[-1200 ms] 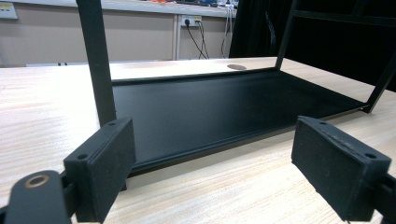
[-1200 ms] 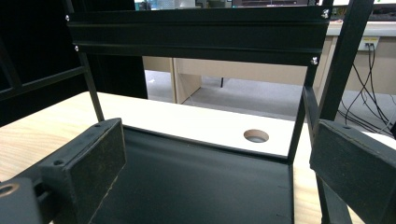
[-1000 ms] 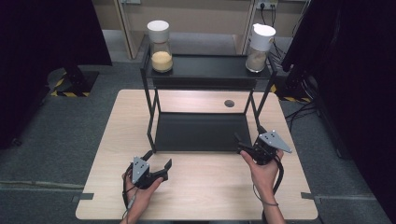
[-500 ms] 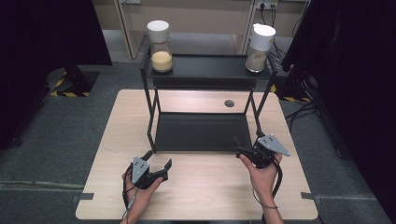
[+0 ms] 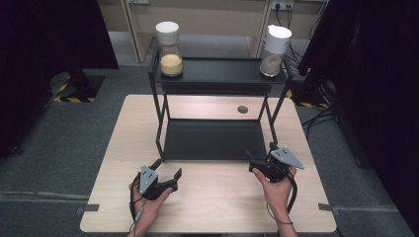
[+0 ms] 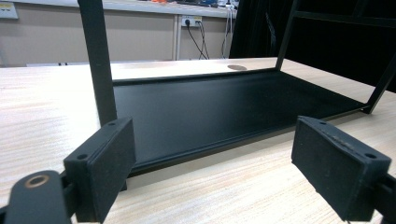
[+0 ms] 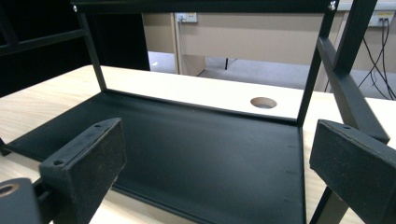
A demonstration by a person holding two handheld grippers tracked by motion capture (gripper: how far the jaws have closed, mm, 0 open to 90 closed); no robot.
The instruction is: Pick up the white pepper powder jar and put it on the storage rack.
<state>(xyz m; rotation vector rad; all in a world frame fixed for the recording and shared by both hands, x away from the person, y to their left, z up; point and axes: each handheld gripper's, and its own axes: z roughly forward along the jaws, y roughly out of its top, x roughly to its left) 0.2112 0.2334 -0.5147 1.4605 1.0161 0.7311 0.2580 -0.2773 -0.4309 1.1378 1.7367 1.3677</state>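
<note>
A black two-tier rack (image 5: 212, 138) stands at the middle of the wooden table (image 5: 217, 207). Its top shelf (image 5: 222, 70) carries a jar of yellow grains (image 5: 171, 49) at the left and a white-lidded jar of pale contents (image 5: 274, 47) at the right. My left gripper (image 5: 167, 169) rests open near the rack's front left leg, nothing between its pads (image 6: 100, 172). My right gripper (image 5: 260, 153) is open at the rack's front right corner and faces the bare lower shelf (image 7: 187, 144). Nothing sits between its pads (image 7: 355, 172).
A round cable hole (image 5: 242, 109) lies in the table behind the rack. The rack's front left post (image 6: 98, 60) rises just ahead of the left gripper. Dark curtains flank the table, and grey floor surrounds it.
The right gripper has drifted slightly back toward the near edge of the table. The left gripper has stayed put.
</note>
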